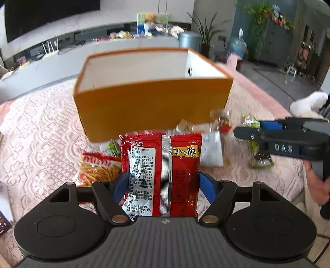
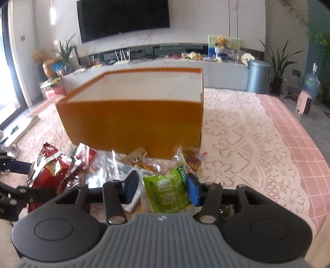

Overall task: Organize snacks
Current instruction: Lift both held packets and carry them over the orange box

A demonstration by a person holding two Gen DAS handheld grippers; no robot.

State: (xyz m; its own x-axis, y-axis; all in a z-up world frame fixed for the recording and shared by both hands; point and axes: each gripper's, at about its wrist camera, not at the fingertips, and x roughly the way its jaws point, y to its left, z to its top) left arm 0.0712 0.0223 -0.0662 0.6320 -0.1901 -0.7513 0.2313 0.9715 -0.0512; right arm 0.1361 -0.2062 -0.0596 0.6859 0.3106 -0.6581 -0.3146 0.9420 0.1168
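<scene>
A dark television (image 2: 123,19) hangs above a long counter (image 2: 206,70), beside a grey bin (image 2: 258,77) and potted plant (image 2: 279,64).

Large dark TV (image 2: 123,19) on pale marble-look wall (image 2: 196,22). Long low grey console (image 2: 224,71) beneath (cluttered top). Potted plant (image 2: 278,61) beside grey bin (image 2: 258,76). Grey floor (image 2: 315,123). Daylight from window (image 2: 8,82) at left.

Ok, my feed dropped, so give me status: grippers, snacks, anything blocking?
Left gripper shut on red packet. Right gripper shut on green packet. Orange box ahead, open. Path clear.
</scene>
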